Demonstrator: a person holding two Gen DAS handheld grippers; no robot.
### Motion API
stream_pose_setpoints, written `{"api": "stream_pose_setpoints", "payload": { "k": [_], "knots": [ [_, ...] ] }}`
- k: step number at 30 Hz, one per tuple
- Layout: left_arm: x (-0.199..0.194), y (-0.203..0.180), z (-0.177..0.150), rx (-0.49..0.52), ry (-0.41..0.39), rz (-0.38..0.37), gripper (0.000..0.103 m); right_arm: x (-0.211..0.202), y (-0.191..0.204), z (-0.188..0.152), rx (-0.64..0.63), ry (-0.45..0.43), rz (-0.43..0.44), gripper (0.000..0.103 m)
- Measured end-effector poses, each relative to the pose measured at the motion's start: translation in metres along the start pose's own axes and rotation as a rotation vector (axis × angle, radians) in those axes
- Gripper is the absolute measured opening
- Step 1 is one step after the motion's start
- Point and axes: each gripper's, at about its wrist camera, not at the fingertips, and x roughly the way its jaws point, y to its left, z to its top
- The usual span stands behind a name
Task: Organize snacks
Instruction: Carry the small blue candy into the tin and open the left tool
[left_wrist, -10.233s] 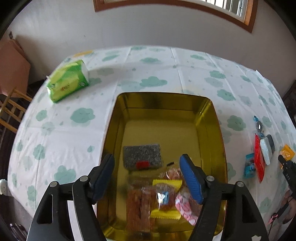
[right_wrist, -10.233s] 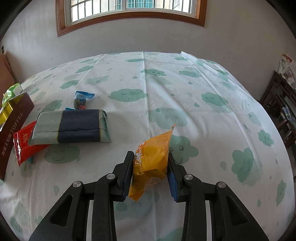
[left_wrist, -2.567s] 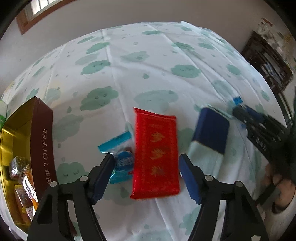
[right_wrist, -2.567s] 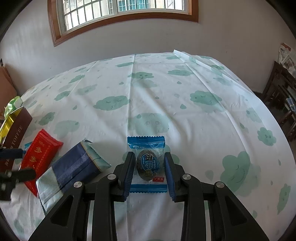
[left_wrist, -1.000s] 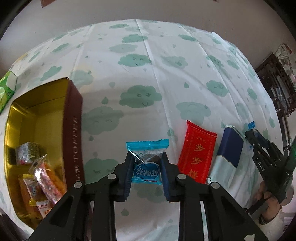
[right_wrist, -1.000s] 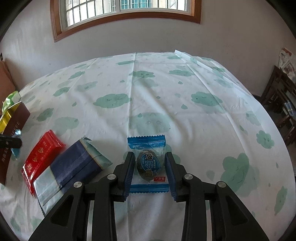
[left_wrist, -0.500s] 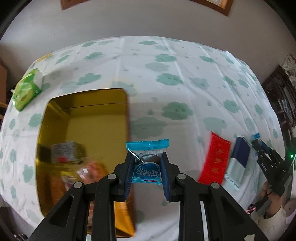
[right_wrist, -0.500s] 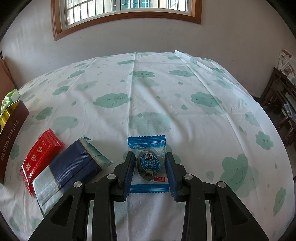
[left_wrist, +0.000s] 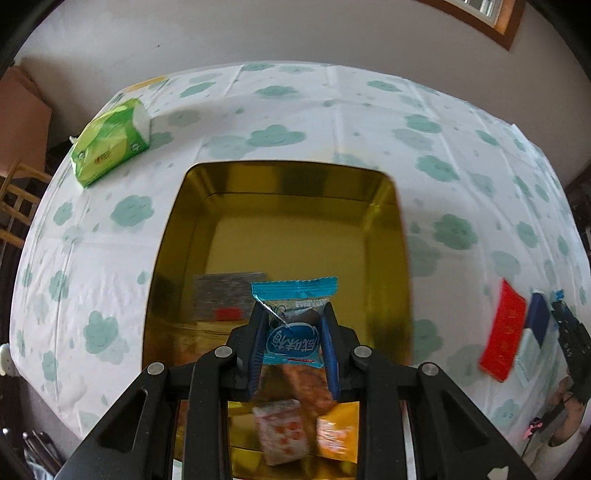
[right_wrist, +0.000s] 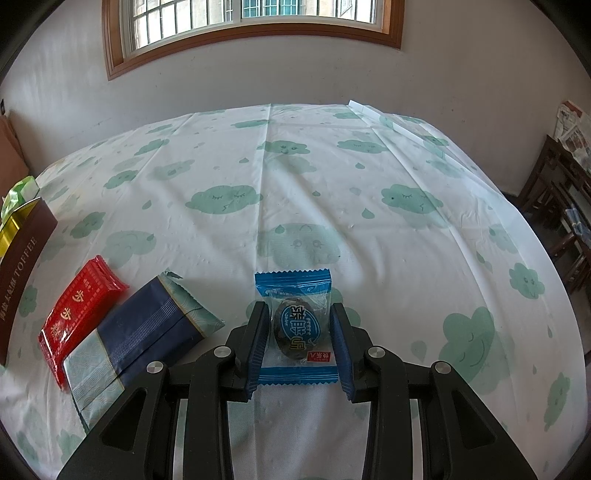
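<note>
The left gripper (left_wrist: 293, 338) is clamped on a small blue-and-clear plastic snack packet (left_wrist: 294, 325) with a blue oval label, held in the air above the open gold-lined rectangular tin (left_wrist: 388, 229). The tin stands on the white tabletop (left_wrist: 332, 110) with its green cloud print, close to the near edge. In the near end of the tin lie several snacks: a grey speckled packet with a red mark (left_wrist: 231, 293), a white wrapper with orange print (left_wrist: 282, 432), an orange wrapper (left_wrist: 338, 432) and a reddish-brown one (left_wrist: 306, 387) partly hidden behind the gripper. The far half of the tin is bare gold. A green tissue pack (left_wrist: 112, 146) lies near the far left corner of the tabletop.

The right gripper (right_wrist: 299, 341) rests low over the tabletop, its jaws closed against the sides of a second blue-and-clear packet holding a dark oval sweet (right_wrist: 297, 326), which lies flat on the cloth. To its left lie a navy and pale green foil pack (right_wrist: 144, 332) and, touching that, a red foil packet with gold characters (right_wrist: 79, 314). Further left, the tin's brown outer wall (right_wrist: 20, 269) shows lettering.
</note>
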Motion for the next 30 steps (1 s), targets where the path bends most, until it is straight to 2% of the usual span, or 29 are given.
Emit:
{"api": "stream_pose_setpoints", "payload": {
  "k": [7,13,16,20,24,30],
  "knots": [
    [0.019,0.01,-0.007,0.005,0.029,0.018,0.024,0.0,0.0,0.0,-0.001,0.0,-0.002,0.036],
    [0.023,0.01,-0.01,0.009,0.012,0.024,0.027,0.0,0.0,0.0,-0.002,0.0,-0.004,0.036],
    [0.023,0.008,-0.009,0.011,0.006,0.023,0.032,0.0,0.001,0.0,-0.002,0.0,-0.005,0.036],
    [0.021,0.008,-0.009,0.01,-0.004,0.041,0.044,0.0,0.001,0.0,-0.002,0.0,-0.005,0.036],
    [0.017,0.011,-0.011,0.01,-0.016,0.044,0.044,0.0,0.001,0.0,-0.003,0.001,-0.007,0.036],
    [-0.001,0.012,-0.018,0.015,-0.098,0.085,0.056,0.0,0.002,0.0,-0.003,0.001,-0.008,0.036]
  ]
}}
